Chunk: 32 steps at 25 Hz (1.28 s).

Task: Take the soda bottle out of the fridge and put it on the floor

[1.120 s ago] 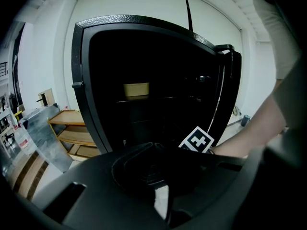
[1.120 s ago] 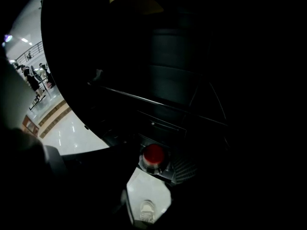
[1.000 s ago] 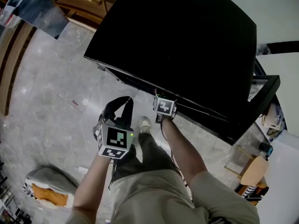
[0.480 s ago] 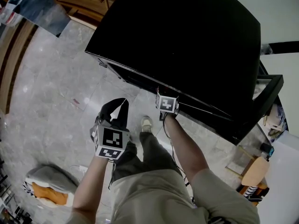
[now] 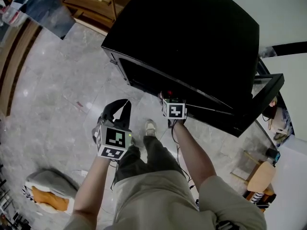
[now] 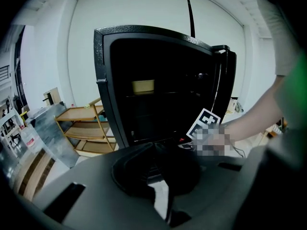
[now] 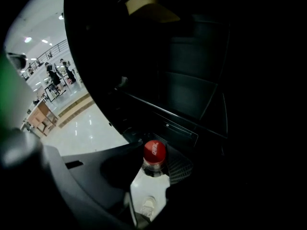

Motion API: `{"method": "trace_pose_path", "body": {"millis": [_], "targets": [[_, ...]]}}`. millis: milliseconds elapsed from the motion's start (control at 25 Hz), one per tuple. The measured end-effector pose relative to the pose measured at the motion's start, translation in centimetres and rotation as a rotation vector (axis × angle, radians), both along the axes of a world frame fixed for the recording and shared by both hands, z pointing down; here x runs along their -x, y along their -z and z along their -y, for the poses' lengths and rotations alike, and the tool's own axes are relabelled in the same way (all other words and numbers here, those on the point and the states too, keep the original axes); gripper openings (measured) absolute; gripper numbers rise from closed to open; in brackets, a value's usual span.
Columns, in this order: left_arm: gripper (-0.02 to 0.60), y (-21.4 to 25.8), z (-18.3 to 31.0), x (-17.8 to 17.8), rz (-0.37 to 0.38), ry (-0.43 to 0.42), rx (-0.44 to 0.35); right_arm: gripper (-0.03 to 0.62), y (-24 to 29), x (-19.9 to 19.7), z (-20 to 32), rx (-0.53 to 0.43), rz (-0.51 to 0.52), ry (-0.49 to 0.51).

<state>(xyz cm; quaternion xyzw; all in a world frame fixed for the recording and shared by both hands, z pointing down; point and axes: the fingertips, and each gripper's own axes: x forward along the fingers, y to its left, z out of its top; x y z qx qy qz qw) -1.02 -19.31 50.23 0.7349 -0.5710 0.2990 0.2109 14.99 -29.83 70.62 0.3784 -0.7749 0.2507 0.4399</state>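
Right gripper (image 7: 154, 163), jaws closing about the neck of the soda bottle (image 7: 153, 169), which is seen between them with the pads apparently against it on either side; the red cap (image 7: 154, 151) is shown just above the jaw tips. The bottle is located upright at the lower front of the open black fridge (image 5: 192, 42), just beside a patch of wire grid (image 7: 181, 169), and has not yet been brought out. The fridge door (image 5: 268, 92) is seen swung open at the right. Left gripper (image 6: 158, 148), fingertips brought together with nothing held, is kept apart from the fridge, above the pale marble floor (image 5: 57, 90). A shoe (image 5: 150, 127) is visible on the floor between the two grippers. A wooden shelf unit (image 6: 81, 128) is placed beside the fridge, and a grey and orange bag (image 5: 45, 191) is laid on the floor well apart from it
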Motion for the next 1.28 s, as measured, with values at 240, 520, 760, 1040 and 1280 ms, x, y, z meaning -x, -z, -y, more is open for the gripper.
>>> {"method": "trace_pose_path", "body": {"millis": [240,520,760,1040,1280], "targets": [[0.011,2.7,-1.2,0.5,0.014,-0.002,-0.025,0.120,6.5,1.2,-2.0,-0.054,0.041,0.135],[0.011,6.7,-3.5,1.0,0.032,0.002,-0.051,0.118,15.2,2.1,-4.6,-0.072,0.085,0.240],[0.012,9.8,-5.8,2.0,0.108,0.008,-0.066,0.117,22.8,3.1,-7.1,-0.128,0.107,0.350],[0.011,14.3,-9.7,3.7,0.141,0.050,-0.108,0.115,31.4,5.1,-10.5,-0.214,0.146,0.468],[0.011,18.6,-12.8,3.9,0.239,0.041,-0.164,0.115,37.5,5.9,-13.5,-0.289,0.153,0.582]]}}
